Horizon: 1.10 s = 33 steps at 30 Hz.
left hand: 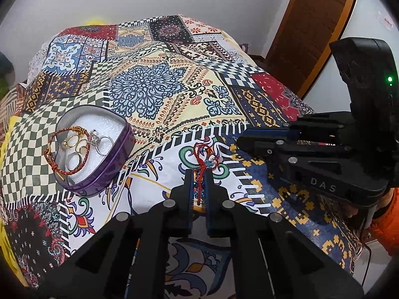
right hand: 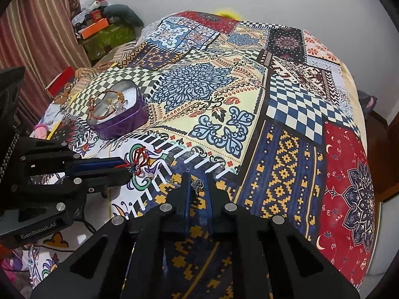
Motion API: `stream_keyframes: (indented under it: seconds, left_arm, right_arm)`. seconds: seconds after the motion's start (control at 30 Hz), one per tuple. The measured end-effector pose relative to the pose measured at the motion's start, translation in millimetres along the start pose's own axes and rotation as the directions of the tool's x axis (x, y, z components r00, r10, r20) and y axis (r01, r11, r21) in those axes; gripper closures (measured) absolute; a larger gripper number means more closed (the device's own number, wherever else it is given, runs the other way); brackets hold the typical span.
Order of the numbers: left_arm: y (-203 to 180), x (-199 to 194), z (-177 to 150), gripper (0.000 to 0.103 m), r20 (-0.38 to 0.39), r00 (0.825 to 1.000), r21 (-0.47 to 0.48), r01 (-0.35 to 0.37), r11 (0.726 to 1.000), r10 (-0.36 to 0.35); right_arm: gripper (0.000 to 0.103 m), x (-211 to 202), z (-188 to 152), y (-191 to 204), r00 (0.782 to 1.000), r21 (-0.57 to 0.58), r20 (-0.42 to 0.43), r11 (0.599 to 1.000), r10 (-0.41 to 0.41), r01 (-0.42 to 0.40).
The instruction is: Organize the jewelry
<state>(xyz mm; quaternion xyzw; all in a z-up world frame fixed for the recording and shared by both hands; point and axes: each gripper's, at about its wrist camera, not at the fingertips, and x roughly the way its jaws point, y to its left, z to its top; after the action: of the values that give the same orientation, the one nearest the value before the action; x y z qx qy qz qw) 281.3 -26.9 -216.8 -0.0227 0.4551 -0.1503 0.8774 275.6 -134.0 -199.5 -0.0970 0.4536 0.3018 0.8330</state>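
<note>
A bed draped in a patchwork-print bedspread [right hand: 286, 124] is filling a white-walled room, with a wooden door [left hand: 306, 32] standing at one side and a striped curtain [right hand: 37, 37] hanging at the other. On the spread, a purple heart-shaped tin [left hand: 117, 159] is sitting with its lid off, apparently serving as the collecting place: rings [left hand: 77, 144] and a red-and-gold cord bracelet [left hand: 53, 154] are already lying on its white foam lining, the bracelet draping over the rim. Nearer the foot of the bed, a person in an orange sleeve [left hand: 389, 224] is working two black hand-held tongs side by side. The left gripper [left hand: 199, 174] is angling down at the cloth and pinching a red braided bracelet [left hand: 199, 153] with blue beads, most of the cord still trailing on the fabric ahead of the tips. The right gripper [right hand: 198, 177] is likewise pressing closed on a small silver trinket [right hand: 198, 185], probably a ring or charm, too small to tell, caught between its blue-lined pads. Both pieces are lying well apart from the tin, so each seems to be gripped for carrying across to it.
</note>
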Motion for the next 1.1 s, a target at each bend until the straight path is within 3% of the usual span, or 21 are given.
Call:
stream_keyframes:
  seconds: [0.47,0.83,1.1]
  left_arm:
    - [-4.5,-45.6,9.0,0.097,0.095,0.995,0.005,-0.04,0.999,0.039]
    - [4.5,-97.1,13.1,0.097,0.2,0.977,-0.014,-0.076,0.997,0.077]
    - [27.7,-117.8,14.5,0.097,0.243,0.963,-0.043,-0.113,0.993,0.12]
  right_arm:
    - [0.094,-45.7,7.7,20.1,0.996,-0.015,0.087,0.999,-0.029,0.03]
    - [0.094,-82.2,27.0,44.3,0.982,-0.034,0.187,0.999,-0.011,0.017]
    - [0.094,-80.8,40.7,58.2,0.975,-0.049,0.22,0.999,0.012,-0.001]
